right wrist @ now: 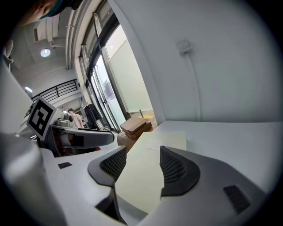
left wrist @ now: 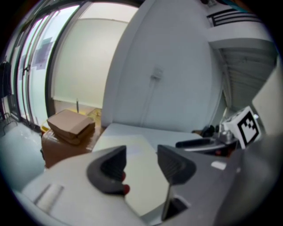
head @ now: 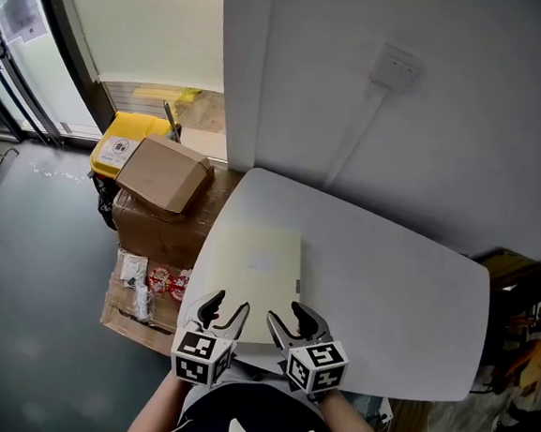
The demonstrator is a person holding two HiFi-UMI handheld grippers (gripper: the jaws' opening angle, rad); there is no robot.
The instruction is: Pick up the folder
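A pale cream folder (head: 252, 270) lies flat on the left part of the white table (head: 405, 288). It also shows ahead in the left gripper view, the folder (left wrist: 143, 176), and in the right gripper view, the folder (right wrist: 146, 170). My left gripper (head: 225, 311) hovers over the folder's near edge, jaws apart with nothing between them. My right gripper (head: 283, 317) sits beside it at the near right corner, also open and empty. In the left gripper view my left gripper (left wrist: 141, 163) frames the folder; the right gripper (right wrist: 141, 165) does likewise in its own view.
Brown cardboard boxes (head: 164, 192) are stacked on the floor left of the table, beside a yellow bin (head: 122, 141). A white wall with a socket (head: 396, 66) and cable stands behind the table. Clutter (head: 523, 345) sits at the far right.
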